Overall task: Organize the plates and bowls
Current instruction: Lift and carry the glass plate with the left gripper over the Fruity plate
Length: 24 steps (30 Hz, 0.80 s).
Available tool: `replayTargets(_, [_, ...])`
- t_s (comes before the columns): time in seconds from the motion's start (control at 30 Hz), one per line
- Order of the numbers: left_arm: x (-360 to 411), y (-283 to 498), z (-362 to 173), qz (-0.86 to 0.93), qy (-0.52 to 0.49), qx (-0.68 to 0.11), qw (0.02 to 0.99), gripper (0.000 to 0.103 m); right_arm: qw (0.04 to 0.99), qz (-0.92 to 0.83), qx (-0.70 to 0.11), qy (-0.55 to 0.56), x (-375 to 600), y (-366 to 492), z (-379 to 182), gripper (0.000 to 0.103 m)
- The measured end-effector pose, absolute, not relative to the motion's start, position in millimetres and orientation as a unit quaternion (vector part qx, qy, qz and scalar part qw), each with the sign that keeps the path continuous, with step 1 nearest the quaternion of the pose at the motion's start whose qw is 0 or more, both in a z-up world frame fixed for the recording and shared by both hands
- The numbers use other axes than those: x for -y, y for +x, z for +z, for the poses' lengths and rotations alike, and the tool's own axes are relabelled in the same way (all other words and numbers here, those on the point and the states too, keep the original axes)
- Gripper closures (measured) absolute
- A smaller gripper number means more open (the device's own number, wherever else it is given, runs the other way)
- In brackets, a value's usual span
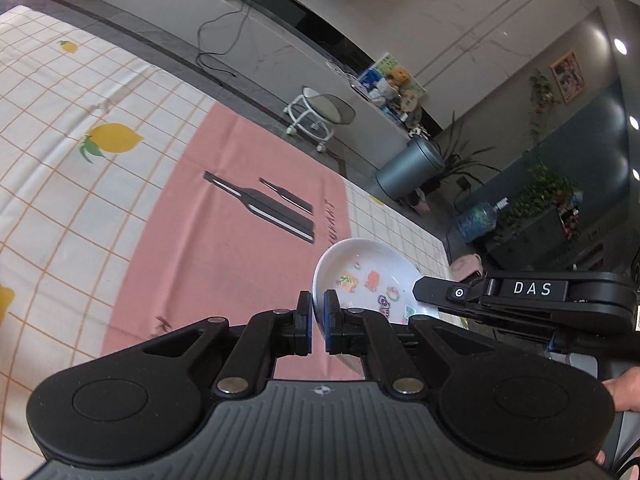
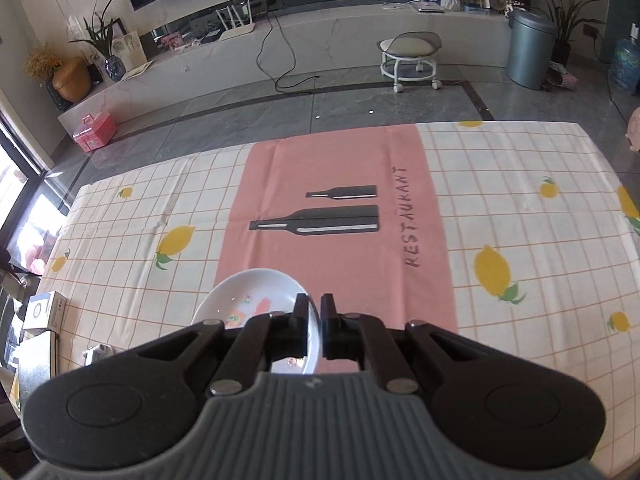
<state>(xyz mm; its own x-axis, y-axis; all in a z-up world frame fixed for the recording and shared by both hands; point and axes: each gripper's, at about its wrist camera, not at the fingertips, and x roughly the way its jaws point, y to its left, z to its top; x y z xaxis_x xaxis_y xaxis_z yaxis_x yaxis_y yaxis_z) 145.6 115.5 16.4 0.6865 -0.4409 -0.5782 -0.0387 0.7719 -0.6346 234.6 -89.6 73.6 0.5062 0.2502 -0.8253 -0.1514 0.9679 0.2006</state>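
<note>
A white plate [image 1: 368, 276] with small colourful pictures inside is held above the table between both grippers. My left gripper [image 1: 319, 312] is shut on its left rim. My right gripper [image 2: 315, 316] is shut on its right rim; the plate [image 2: 248, 292] shows to the left of its fingers. In the left wrist view the right gripper's black body [image 1: 520, 294], marked DAS, reaches in from the right onto the plate's far rim. No other plates or bowls are in view.
The table carries a lemon-print checked cloth [image 2: 500, 200] with a pink placemat [image 2: 340, 240] in the middle. Beyond the far edge stand a rolling stool [image 2: 410, 56] and a grey bin [image 2: 528, 48]. Boxes [image 2: 44, 312] lie at the left.
</note>
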Motion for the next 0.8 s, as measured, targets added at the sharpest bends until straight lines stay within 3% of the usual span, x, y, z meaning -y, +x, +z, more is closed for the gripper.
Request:
replayTargets(0.3, [-34.1,136.6,18.7,-0.208,-0.231,-0.419,0.853,0.096,0.864,0.050,-0.493,0.092,185.3,185.3,82.4,0.100])
replayTargets(0.8, [36.9,124.8,-6.0,-0.242,-0.102,-0.459,0.849,0.096,0.822,0.006,-0.534,0.195,265.9,137.3,21.3,0.100])
